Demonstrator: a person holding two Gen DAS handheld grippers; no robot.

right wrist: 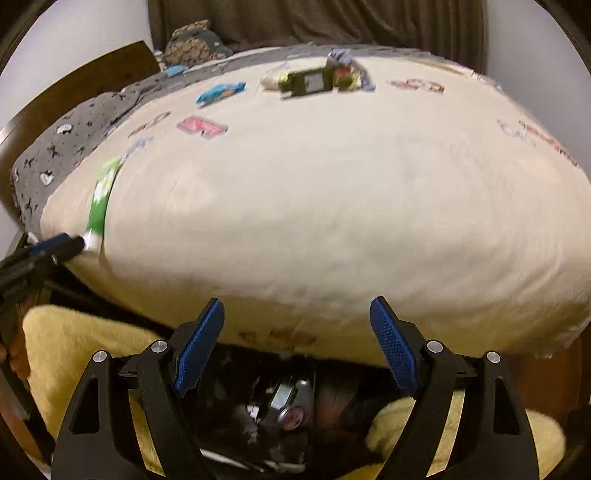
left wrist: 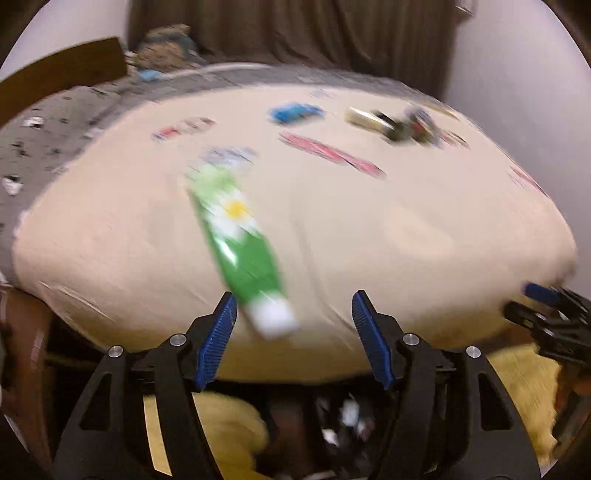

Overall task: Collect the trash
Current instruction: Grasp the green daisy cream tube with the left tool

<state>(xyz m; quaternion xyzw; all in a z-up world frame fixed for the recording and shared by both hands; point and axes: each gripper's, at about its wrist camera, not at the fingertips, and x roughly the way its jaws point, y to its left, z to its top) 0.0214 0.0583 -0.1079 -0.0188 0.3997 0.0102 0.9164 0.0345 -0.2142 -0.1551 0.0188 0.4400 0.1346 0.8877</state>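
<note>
A green tube with a daisy print and a white cap point(left wrist: 240, 243) lies on the cream bedcover point(left wrist: 369, 229), cap toward me. My left gripper point(left wrist: 293, 306) is open, its blue pads either side of the cap end, not closed on it. The tube also shows at the left in the right wrist view point(right wrist: 100, 201). My right gripper point(right wrist: 297, 314) is open and empty at the bed's near edge. Farther back lie a blue wrapper point(right wrist: 221, 91), a pink wrapper point(right wrist: 201, 126) and a cluster of dark and cream packets point(right wrist: 317, 79).
A grey patterned sheet point(right wrist: 66, 147) and a wooden headboard point(right wrist: 74, 88) lie to the left. A dark curtain point(right wrist: 314, 22) hangs behind the bed. Yellow fluffy fabric point(right wrist: 74, 350) and a dark bin of trash point(right wrist: 288, 410) sit below the grippers.
</note>
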